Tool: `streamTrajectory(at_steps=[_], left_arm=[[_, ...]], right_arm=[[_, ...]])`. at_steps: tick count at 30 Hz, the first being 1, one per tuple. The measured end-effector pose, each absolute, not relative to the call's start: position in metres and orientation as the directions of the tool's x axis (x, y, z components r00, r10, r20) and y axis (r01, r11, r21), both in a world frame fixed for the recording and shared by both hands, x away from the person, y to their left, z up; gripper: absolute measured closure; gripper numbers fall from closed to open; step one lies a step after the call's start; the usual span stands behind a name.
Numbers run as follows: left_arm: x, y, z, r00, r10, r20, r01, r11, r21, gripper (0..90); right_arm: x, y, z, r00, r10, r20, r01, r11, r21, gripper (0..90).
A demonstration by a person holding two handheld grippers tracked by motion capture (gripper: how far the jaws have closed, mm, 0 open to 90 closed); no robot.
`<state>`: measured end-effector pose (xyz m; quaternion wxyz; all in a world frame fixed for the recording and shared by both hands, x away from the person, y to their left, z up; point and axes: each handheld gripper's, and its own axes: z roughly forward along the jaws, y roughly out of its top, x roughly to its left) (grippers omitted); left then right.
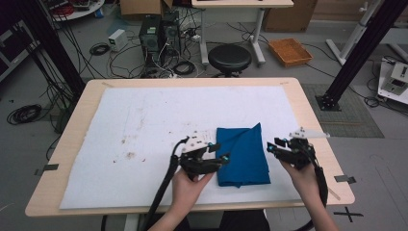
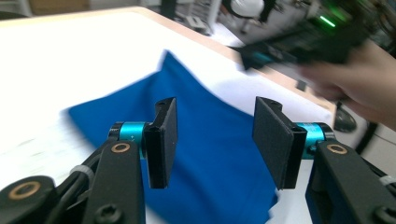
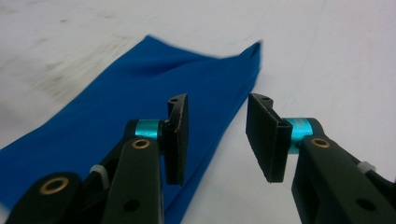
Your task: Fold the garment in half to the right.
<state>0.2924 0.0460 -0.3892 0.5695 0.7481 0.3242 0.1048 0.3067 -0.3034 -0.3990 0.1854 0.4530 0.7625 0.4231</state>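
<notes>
A folded blue cloth [image 1: 243, 155] lies flat on the white mat [image 1: 144, 125] covering the table [image 1: 72, 125], between the two grippers. The left gripper [image 1: 219, 153] touches its left edge; the right gripper [image 1: 273, 147] hovers just beside its right edge. Both stand released, jaws apart, grasping nothing. Brown stains [image 1: 129, 155] mark the mat. The far hand [image 2: 359, 79] blurs in the left gripper view.

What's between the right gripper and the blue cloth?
Nothing: in the high view, a bare strip of white mat separates the right gripper from the blue cloth. Its jaws stand open and empty.
</notes>
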Motion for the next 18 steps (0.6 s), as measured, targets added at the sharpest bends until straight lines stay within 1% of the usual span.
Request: streamTrajectory(at_steps=[4,8,11,13,14,15,18], left_arm=[[0.290,0.079,-0.388,0.730,0.655,-0.193,0.360,-0.128,0.924,50.4],[0.288,0.107,-0.389,0.692,0.694,-0.202,0.374,-0.105,0.921,50.4],[0.287,0.123,-0.390,0.674,0.706,-0.219,0.385,-0.082,0.919,50.4],[0.285,0.128,-0.392,0.665,0.713,-0.220,0.387,-0.077,0.919,50.4],[0.285,0.131,-0.392,0.663,0.715,-0.223,0.390,-0.074,0.918,50.4],[0.284,0.133,-0.393,0.661,0.717,-0.223,0.391,-0.076,0.917,50.4],[0.283,0.139,-0.395,0.650,0.725,-0.228,0.393,-0.064,0.917,50.4]], right_arm=[[0.270,-0.302,-0.415,-0.533,0.835,0.137,0.558,0.225,0.799,60.0],[0.249,-0.296,-0.432,-0.552,0.826,0.115,0.565,0.269,0.780,62.7],[0.248,-0.293,-0.442,-0.554,0.824,0.120,0.584,0.282,0.761,69.0],[0.249,-0.292,-0.447,-0.562,0.818,0.122,0.590,0.293,0.753,80.1],[0.248,-0.292,-0.448,-0.566,0.816,0.115,0.585,0.299,0.754,84.6],[0.247,-0.291,-0.448,-0.568,0.815,0.111,0.582,0.302,0.755,87.2],[0.243,-0.291,-0.444,-0.571,0.816,0.091,0.567,0.312,0.763,87.9]])
